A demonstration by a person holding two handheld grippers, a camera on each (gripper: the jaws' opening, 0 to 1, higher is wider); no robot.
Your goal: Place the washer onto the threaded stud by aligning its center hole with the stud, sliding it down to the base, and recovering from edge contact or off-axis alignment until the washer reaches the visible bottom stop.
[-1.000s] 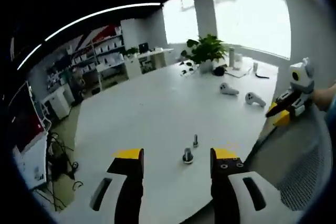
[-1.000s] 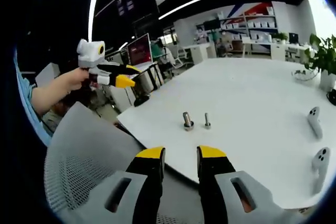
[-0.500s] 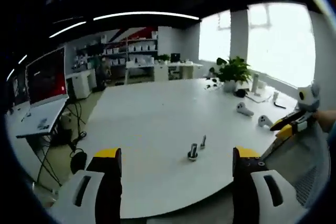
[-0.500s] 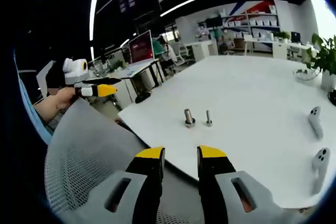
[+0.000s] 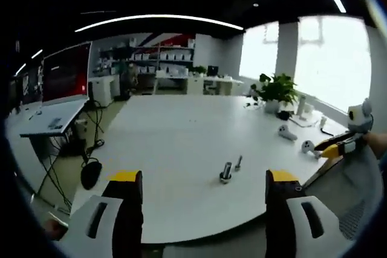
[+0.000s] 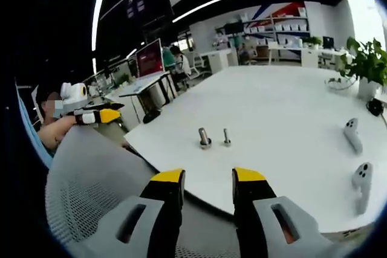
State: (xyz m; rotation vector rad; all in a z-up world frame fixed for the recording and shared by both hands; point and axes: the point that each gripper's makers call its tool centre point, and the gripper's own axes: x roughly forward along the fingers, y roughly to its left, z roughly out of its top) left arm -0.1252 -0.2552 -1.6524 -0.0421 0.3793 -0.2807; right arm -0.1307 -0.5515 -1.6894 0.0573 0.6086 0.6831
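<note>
Standing upright near the close edge of a large white table [image 5: 181, 143] are two small metal pieces: a thicker threaded stud [image 5: 226, 172] with a wider base, and a thinner bolt [image 5: 238, 162] just beside it. In the right gripper view the same pair is seen, the stud [image 6: 204, 138] to the left and the bolt [image 6: 227, 136] to the right. A washer may be lying at the stud's base, but the parts are too small for this to be told. The left gripper [image 5: 202, 185] is held well apart from the stud with its yellow-tipped jaws spread wide and nothing between them. The right gripper [image 6: 207, 179] is held off the table edge, above a grey mesh chair back [image 6: 91, 197], with its jaws parted by a narrower gap and nothing held. Two white controllers [image 6: 351, 135] are seen lying on the table's far side, and a potted plant [image 5: 277, 89] is set beyond them.
</note>
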